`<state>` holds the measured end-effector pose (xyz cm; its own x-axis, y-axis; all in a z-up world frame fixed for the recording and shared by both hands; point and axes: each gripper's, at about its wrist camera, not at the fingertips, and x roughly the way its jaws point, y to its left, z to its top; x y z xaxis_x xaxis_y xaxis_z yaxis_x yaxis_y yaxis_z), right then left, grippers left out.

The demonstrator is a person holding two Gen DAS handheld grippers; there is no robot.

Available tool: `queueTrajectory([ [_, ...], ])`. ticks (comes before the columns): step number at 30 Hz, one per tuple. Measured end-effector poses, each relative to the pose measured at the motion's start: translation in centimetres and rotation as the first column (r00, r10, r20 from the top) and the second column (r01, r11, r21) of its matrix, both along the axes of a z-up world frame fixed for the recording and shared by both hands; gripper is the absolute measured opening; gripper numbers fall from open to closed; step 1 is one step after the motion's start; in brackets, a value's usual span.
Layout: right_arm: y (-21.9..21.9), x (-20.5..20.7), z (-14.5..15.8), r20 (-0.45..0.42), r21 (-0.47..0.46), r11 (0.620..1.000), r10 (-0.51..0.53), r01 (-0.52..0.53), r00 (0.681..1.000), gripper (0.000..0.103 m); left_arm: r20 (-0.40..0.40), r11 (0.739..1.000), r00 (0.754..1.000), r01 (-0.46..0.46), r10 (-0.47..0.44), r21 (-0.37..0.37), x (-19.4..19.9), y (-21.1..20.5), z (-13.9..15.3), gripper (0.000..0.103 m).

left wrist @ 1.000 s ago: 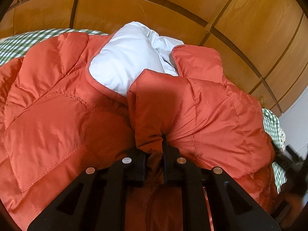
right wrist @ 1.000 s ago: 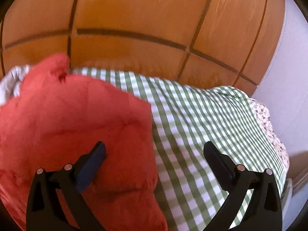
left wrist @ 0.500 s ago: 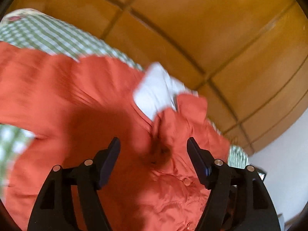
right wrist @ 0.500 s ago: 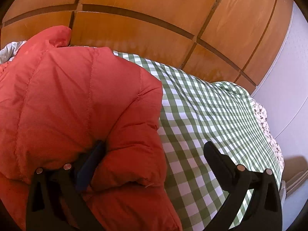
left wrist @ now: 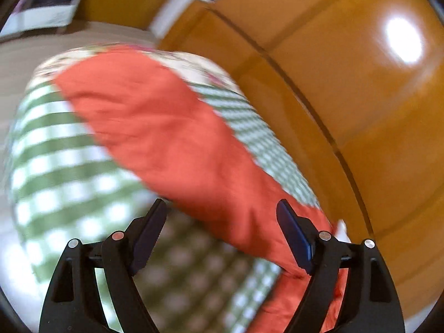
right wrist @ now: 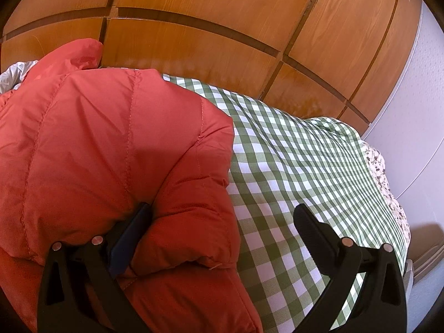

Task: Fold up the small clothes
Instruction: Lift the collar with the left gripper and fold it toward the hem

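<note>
Puffy orange jacket lying on the checked bedspread

Soft, light and slick, it will spring back; a hem or cuff edge looks the best hold. The left claw is opening, clamping nothing, a sleeve running toward 11 o'clock. The right claw stands apart, the folded sleeve bulging between its fingers. Wooden panelling backs the bed at 12.

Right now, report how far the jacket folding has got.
Done: one padded side of the orange jacket is folded over its body on the checked bedspread. In hand: nothing is gripped; the left gripper is opening above a sleeve, and the right gripper stands open at the fold. Left: the outstretched sleeve, then folding it smaller.
</note>
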<state>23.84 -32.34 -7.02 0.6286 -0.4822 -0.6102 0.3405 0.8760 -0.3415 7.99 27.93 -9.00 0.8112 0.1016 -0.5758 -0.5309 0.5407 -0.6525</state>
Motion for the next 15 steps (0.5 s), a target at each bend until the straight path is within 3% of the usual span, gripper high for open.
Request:
queueTrajectory([
  [5, 0.2, -0.1, 0.0, 0.000, -0.004, 1.000, -0.002, 0.002, 1.000, 0.101, 0.016, 0.987, 0.995, -0.098, 0.101, -0.129, -1.2, 4.1, -2.5, 0.075],
  [11, 0.2, -0.1, 0.0, 0.001, -0.004, 1.000, -0.002, 0.002, 1.000, 0.101, 0.040, 0.979, 0.989, -0.136, 0.144, -0.153, 0.9, 7.2, -3.6, 0.075],
  [12, 0.2, -0.1, -0.1, 0.001, -0.003, 1.000, -0.002, 0.002, 1.000, 0.101, 0.034, 0.979, 0.989, -0.137, 0.144, -0.149, 1.2, 8.1, -3.6, 0.070],
  [15, 0.2, 0.0, 0.0, 0.001, -0.004, 1.000, -0.002, 0.002, 1.000, 0.101, -0.016, 0.976, 0.989, -0.148, 0.147, -0.157, 1.7, 10.1, -3.8, 0.032],
])
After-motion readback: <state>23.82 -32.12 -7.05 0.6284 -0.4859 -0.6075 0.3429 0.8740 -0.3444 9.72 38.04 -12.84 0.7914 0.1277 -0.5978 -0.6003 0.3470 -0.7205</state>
